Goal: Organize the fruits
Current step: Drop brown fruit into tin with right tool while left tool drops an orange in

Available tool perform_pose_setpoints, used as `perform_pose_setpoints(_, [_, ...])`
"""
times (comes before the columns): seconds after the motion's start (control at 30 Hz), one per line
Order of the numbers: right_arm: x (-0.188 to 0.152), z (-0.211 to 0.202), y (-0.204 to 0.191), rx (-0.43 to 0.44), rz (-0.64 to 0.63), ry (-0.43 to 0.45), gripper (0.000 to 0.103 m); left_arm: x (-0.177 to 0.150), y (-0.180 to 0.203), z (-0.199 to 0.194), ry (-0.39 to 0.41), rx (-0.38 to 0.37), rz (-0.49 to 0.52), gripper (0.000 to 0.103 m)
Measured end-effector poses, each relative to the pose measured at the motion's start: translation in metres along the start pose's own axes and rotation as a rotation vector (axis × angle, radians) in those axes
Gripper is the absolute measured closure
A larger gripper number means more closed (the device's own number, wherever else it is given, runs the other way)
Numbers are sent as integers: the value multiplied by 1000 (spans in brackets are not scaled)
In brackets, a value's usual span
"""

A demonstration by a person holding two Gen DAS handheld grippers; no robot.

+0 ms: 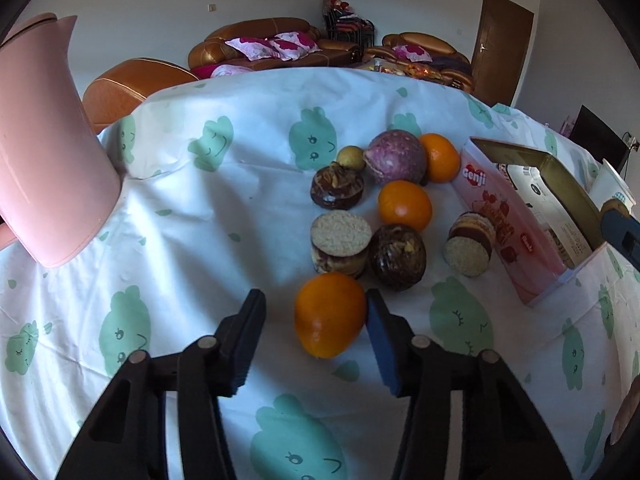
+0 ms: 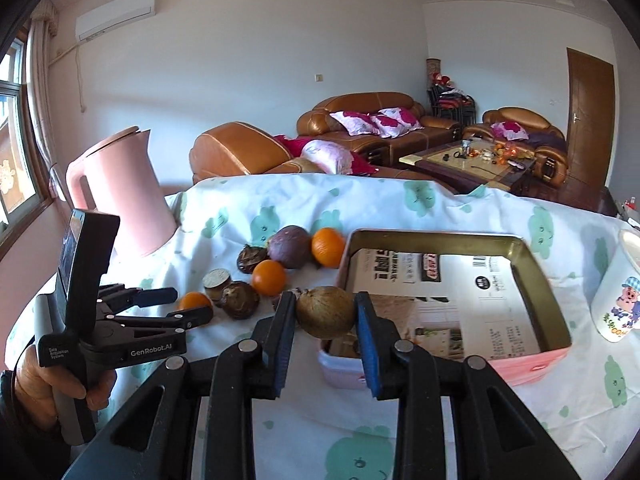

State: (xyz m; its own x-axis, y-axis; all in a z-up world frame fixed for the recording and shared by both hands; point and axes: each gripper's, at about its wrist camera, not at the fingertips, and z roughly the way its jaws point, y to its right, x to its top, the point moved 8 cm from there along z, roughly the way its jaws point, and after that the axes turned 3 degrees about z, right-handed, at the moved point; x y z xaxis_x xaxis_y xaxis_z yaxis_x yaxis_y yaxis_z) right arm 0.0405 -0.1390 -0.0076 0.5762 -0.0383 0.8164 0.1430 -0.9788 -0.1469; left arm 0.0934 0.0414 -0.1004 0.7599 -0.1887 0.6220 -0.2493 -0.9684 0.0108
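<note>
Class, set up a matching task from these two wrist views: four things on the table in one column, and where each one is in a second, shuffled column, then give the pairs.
Things
1. brown fruit
2. nearest orange
3. pink kettle
4. cartoon mug

Places
A. right of the tin box
B. far left on the cloth
C. gripped in the right gripper
D. between the fingers of the left gripper

Pairs: 1-C, 2-D, 3-B, 4-A
</note>
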Motion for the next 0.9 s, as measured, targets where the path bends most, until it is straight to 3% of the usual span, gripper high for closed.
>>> perform_pose_setpoints(0.07, [3,0,10,-30,-2,14,71,0,1,3,13,28,25,67])
perform_pose_setpoints(0.2, [9,-2,31,-84,-5,43,71,3,-1,-4,46,38,15,68])
perform_pose_setpoints(0.4, [12,-4,58,-116,-5,74,71,26,2,-43,242,-20,-49,68])
perform_pose_setpoints(0.53, [9,5,86,-192,36,42,71,36,32,-55,322,-92,-19,68])
perform_pose_setpoints(0.7, [-2,22,123,-189,163,-39,71,46,98,-50,313,-170,92,68])
perform_pose_setpoints(0.9, [-7,29,140,-171,223,-76,71,60,162,-31,257,-201,169,68])
